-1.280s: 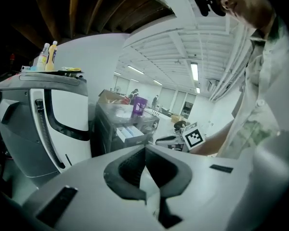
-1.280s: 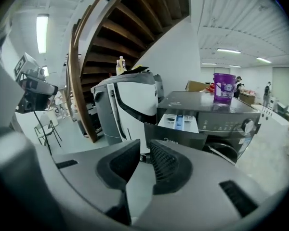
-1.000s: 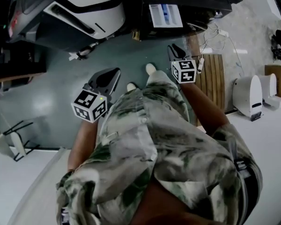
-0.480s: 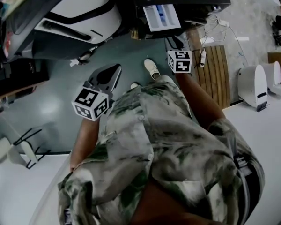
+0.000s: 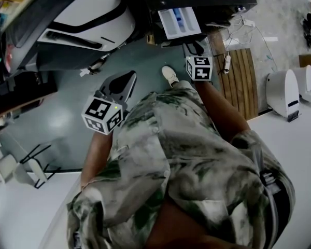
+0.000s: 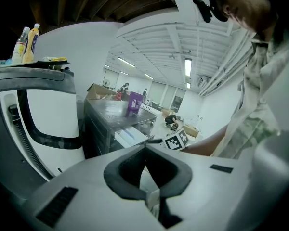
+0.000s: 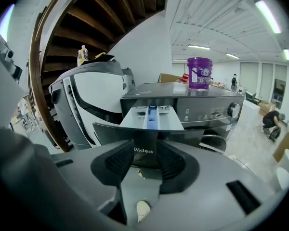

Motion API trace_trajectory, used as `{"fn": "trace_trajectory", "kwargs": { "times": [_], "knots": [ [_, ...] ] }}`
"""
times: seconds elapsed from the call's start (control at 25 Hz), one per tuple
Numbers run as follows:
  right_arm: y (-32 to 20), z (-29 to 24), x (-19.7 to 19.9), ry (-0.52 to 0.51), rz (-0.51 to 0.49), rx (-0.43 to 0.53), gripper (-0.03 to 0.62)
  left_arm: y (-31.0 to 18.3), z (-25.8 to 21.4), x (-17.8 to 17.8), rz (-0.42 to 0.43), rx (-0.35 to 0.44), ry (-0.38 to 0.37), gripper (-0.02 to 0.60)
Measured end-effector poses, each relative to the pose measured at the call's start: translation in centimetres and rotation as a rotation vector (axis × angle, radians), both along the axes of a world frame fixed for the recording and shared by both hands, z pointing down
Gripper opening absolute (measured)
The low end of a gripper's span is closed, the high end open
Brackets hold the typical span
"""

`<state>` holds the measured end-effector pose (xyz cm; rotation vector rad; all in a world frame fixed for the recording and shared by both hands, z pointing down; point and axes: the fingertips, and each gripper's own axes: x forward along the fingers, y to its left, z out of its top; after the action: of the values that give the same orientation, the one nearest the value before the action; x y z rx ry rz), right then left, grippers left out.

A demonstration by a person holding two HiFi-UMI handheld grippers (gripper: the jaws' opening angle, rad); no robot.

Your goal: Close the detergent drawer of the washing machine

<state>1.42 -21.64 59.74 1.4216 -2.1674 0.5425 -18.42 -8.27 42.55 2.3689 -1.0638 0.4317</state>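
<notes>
The dark washing machine [image 7: 207,105] stands ahead with its pale detergent drawer [image 7: 147,117] pulled out; in the head view the drawer [image 5: 180,22] juts from the machine at the top. My right gripper [image 7: 143,154] points at the drawer front, a short way off. Its jaws are opening and nothing is between them. In the head view the right gripper [image 5: 193,50] sits just below the drawer. My left gripper [image 5: 125,81] hangs further left over the floor, its tips [image 6: 145,147] together with nothing in them.
A large white rounded machine [image 5: 88,14] stands left of the washer, with bottles [image 7: 82,56] on top. A purple bucket [image 7: 200,73] sits on the washer. A wooden slatted board [image 5: 238,82], cables and a white device [image 5: 282,92] lie to the right.
The person has stepped toward the washing machine. The right gripper has come closer to the open drawer, and the left gripper has followed forward a little.
</notes>
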Motion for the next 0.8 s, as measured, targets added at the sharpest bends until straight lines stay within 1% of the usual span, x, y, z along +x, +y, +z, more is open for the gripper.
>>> {"fn": "trace_trajectory", "kwargs": {
  "times": [0.36, 0.6, 0.8],
  "knots": [
    [-0.4, 0.1, -0.1, 0.016, 0.025, -0.001, 0.169, -1.2, 0.4, -0.3, -0.004, -0.008, -0.006, 0.023],
    [-1.4, 0.0, -0.2, 0.006, 0.018, -0.001, 0.169, -2.3, 0.0, 0.1, -0.001, 0.005, -0.011, 0.023],
    [-1.9, -0.1, -0.4, 0.003, 0.009, -0.002, 0.166, -2.9, -0.1, -0.3, -0.018, 0.005, -0.013, 0.023]
  ]
}}
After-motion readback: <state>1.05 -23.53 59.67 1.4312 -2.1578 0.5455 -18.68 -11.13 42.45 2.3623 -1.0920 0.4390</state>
